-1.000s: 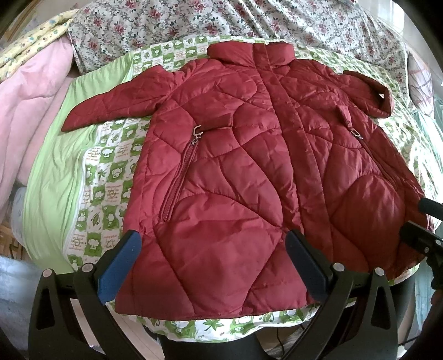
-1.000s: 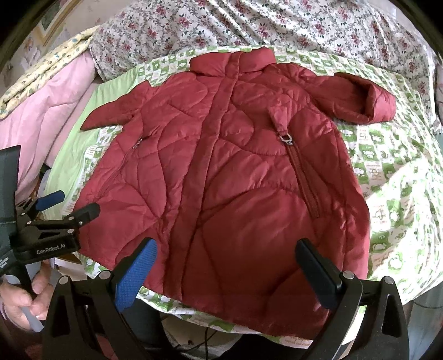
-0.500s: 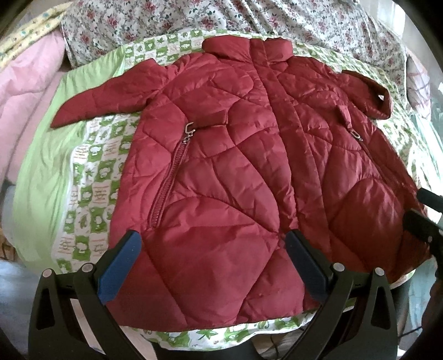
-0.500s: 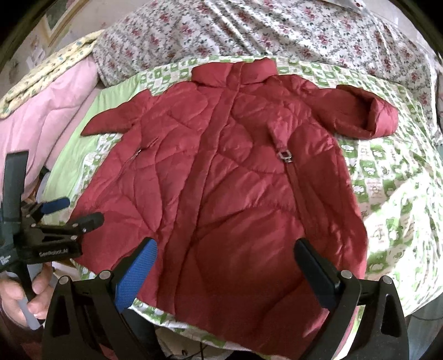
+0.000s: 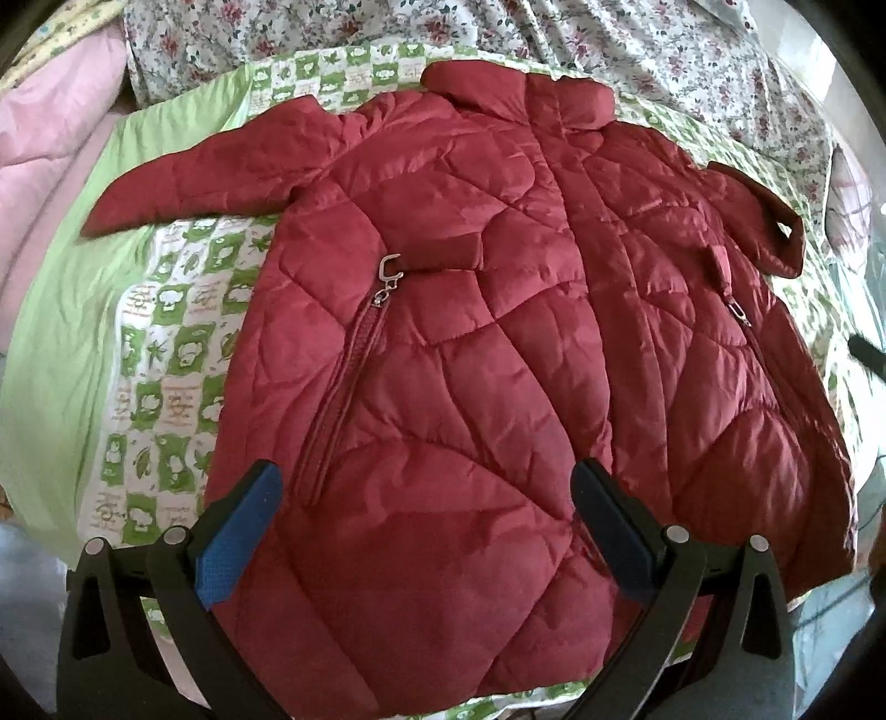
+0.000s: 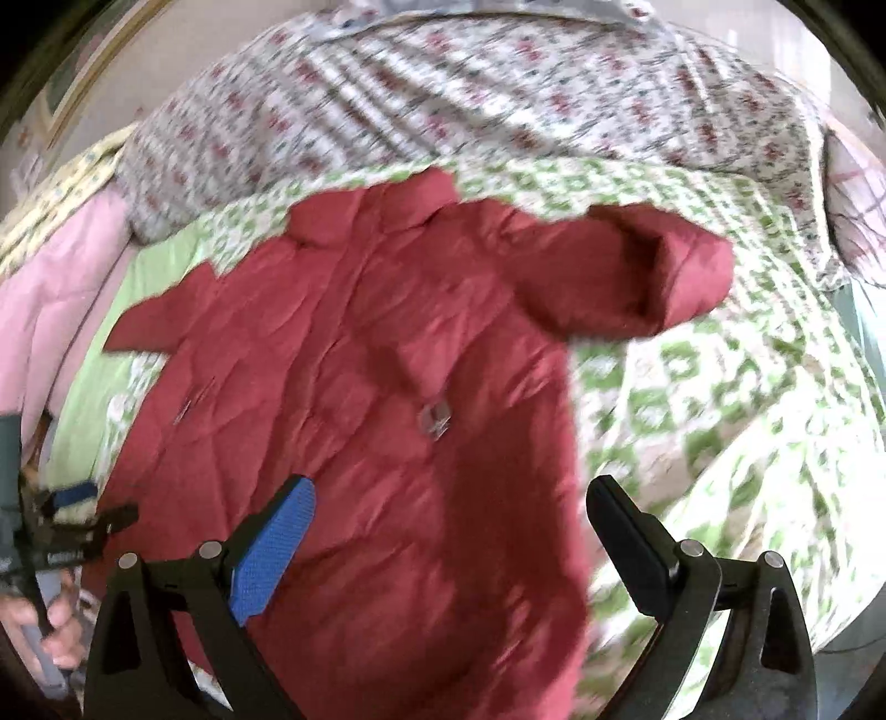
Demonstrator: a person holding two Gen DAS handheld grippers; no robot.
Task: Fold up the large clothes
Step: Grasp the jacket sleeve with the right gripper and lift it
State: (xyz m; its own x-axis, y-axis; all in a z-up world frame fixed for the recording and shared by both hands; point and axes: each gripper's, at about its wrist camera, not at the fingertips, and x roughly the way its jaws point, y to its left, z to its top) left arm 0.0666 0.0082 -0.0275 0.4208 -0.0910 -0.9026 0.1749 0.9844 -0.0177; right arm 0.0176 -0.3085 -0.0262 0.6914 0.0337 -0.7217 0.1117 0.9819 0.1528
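A dark red quilted jacket (image 5: 470,343) lies spread front-up on the bed, collar at the far end, hem toward me. Its left sleeve (image 5: 210,171) stretches out to the left; its right sleeve (image 6: 637,271) is bent back on itself. My left gripper (image 5: 426,515) is open and empty, above the hem's left half. My right gripper (image 6: 448,531) is open and empty, above the jacket's right side, in a blurred view. The left gripper also shows at the left edge of the right wrist view (image 6: 72,526).
The jacket rests on a green-and-white patterned sheet (image 5: 166,332) with a plain green border (image 5: 66,332). A floral quilt (image 5: 637,50) is piled at the far end. Pink bedding (image 5: 39,144) lies at the left. The bed edge runs just below the hem.
Both grippers have moved forward over the jacket, which looks larger now. The right gripper has swung to the right and its view has blurred. Both stay open.
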